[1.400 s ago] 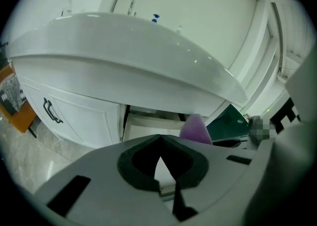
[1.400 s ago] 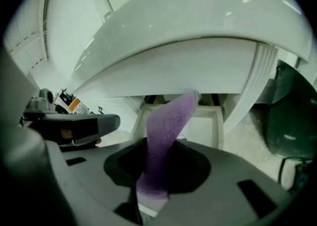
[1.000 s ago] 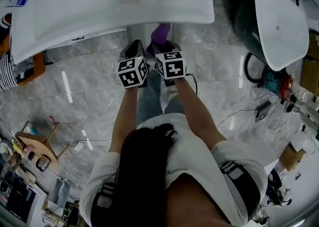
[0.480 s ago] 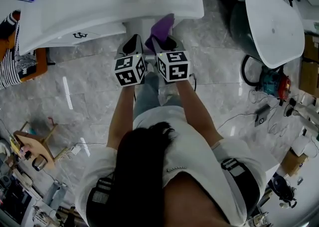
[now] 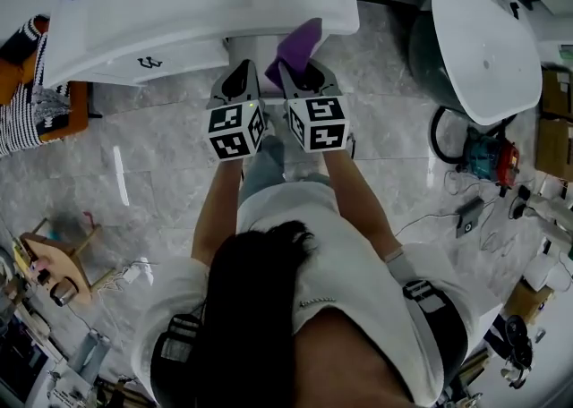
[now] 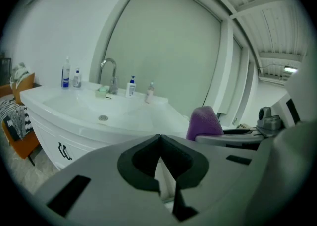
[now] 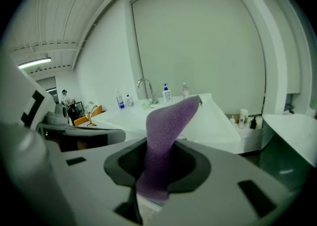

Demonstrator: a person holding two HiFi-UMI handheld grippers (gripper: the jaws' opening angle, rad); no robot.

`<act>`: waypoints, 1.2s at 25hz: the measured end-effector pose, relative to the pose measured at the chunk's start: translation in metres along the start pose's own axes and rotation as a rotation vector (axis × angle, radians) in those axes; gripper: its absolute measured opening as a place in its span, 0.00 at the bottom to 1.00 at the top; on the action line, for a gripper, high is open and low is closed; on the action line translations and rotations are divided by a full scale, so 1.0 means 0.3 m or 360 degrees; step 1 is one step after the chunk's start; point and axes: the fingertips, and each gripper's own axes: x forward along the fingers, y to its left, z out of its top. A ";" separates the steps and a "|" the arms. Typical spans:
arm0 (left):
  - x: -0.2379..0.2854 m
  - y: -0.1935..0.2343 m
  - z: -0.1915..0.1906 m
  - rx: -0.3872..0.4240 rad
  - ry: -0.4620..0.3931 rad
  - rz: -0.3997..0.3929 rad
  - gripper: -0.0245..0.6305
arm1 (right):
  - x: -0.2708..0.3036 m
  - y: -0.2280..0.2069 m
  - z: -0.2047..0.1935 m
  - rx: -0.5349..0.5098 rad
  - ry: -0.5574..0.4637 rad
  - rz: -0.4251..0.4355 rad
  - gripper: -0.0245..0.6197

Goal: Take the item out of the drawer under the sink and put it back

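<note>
Looking down in the head view, a fuzzy purple cloth (image 5: pixel 302 42) pokes from the right gripper (image 5: pixel 294 71), just under the white ceramic sink (image 5: pixel 224 4). Left gripper view: left gripper (image 6: pixel 159 138) pinched together, empty. Right gripper view: jaws clamp the cloth's lower end. Probably light and floppy, so I'd grab a bunched fold.

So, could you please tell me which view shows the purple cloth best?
The right gripper view: the purple cloth stands pinched between the right gripper's jaws, mid-frame. The head view shows only its top end; the left gripper view shows one rounded edge.
</note>
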 end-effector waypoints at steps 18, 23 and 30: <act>-0.135 -0.081 0.109 0.0060 -0.0217 -0.0023 0.04 | -0.123 0.090 0.108 -0.0156 -0.0186 0.0041 0.22; -0.159 -0.073 0.083 0.0061 -0.0213 -0.0012 0.04 | -0.143 0.108 0.110 -0.0206 -0.0212 0.0036 0.22; -0.168 -0.074 0.102 0.0042 -0.0215 -0.0048 0.04 | -0.150 0.128 0.138 -0.0223 -0.0234 0.0024 0.22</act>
